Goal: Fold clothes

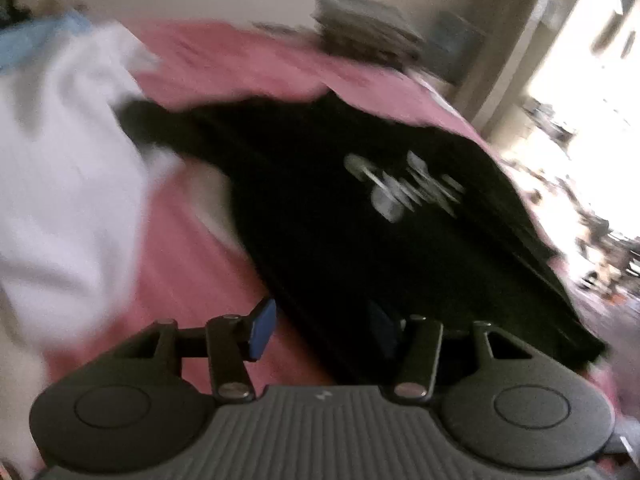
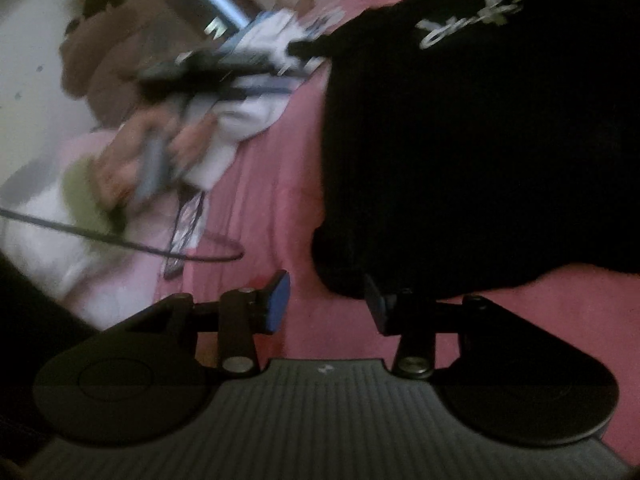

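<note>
A black T-shirt (image 1: 360, 216) with a pale printed logo (image 1: 404, 184) lies spread flat on the pink bedcover (image 1: 192, 264). My left gripper (image 1: 322, 330) hovers over the shirt's near edge, open, with the cloth under the gap and the pads not pressing on it. In the right wrist view the same black T-shirt (image 2: 460, 140) fills the upper right. My right gripper (image 2: 327, 304) is open just short of the shirt's near rounded corner, which lies by the right finger. The views are blurred.
A white garment (image 1: 68, 160) lies heaped on the left, with blue cloth (image 1: 32, 40) behind it. More white clothes (image 2: 256, 112) and a dark cable (image 2: 120, 240) lie left of the shirt. A hand with a green sleeve (image 2: 84, 196) holds the other gripper there.
</note>
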A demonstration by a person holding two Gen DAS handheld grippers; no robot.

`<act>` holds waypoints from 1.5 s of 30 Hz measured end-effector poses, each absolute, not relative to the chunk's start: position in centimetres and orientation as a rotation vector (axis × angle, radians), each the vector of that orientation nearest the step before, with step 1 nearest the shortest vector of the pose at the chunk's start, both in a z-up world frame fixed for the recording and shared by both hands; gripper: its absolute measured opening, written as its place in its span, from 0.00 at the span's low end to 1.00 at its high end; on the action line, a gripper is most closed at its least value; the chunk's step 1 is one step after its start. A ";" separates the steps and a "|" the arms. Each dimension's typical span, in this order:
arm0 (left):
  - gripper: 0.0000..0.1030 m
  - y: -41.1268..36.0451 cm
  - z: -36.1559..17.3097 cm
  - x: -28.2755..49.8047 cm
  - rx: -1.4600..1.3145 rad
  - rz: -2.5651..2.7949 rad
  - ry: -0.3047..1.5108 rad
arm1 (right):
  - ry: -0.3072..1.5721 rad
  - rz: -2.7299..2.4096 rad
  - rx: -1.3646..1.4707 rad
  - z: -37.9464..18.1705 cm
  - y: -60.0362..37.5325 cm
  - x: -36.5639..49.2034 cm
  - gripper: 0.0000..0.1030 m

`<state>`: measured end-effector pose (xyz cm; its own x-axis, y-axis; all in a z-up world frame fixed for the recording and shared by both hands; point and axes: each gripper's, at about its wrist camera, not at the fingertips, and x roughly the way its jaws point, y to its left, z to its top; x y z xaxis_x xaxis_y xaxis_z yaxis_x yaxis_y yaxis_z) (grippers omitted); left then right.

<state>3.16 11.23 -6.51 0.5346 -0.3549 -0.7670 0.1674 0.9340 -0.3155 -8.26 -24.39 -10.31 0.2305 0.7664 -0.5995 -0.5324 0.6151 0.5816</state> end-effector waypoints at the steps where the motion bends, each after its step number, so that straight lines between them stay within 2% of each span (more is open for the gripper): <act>1: 0.52 10.7 -6.7 2.2 -0.220 -0.343 0.981 | 0.960 0.893 0.256 -10.0 -24.5 -8.5 0.40; 5: 0.50 8.0 -8.5 -0.6 -0.175 -0.379 1.072 | 0.836 0.888 0.062 -9.1 -21.9 -9.7 0.39; 8: 0.47 6.5 -10.0 -1.7 -0.143 -0.332 1.152 | 0.729 0.888 -0.151 -9.2 -18.4 -11.1 0.32; 12: 0.46 5.5 -10.3 -2.8 -0.117 -0.284 1.155 | 0.575 0.955 -0.381 -9.4 -14.9 -13.9 0.23; 18: 0.47 4.6 -10.0 -2.7 -0.065 -0.264 1.163 | 0.633 0.889 -0.526 -12.9 -13.2 -13.0 0.18; 23: 0.48 3.8 -10.4 -2.6 -0.018 -0.260 1.153 | 0.645 0.858 -0.498 -12.9 -13.2 -12.2 0.18; 29: 0.49 3.5 -10.5 -2.7 0.012 -0.255 1.148 | 0.728 0.840 -0.359 -13.5 -13.2 -10.7 0.17; 32: 0.50 3.6 -10.5 -2.8 0.012 -0.256 1.145 | 0.780 0.824 -0.239 -13.6 -14.2 -9.1 0.03; 33: 0.50 3.7 -10.5 -2.8 0.007 -0.257 1.145 | 0.801 0.818 -0.182 -13.4 -14.8 -8.5 0.02; 38: 0.50 4.8 -10.2 -2.8 -0.060 -0.283 1.122 | 0.890 0.781 0.116 -12.7 -18.2 -5.5 0.02; 45: 0.49 5.9 -10.0 -2.2 -0.108 -0.299 1.093 | 0.902 0.688 0.574 -12.5 -25.1 -0.5 0.02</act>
<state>-2.22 5.87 -9.95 0.4242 -0.2916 -0.8573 0.1856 0.9546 -0.2329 -0.53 -25.08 -12.55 0.4387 0.7431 -0.5053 -0.2912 0.6495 0.7024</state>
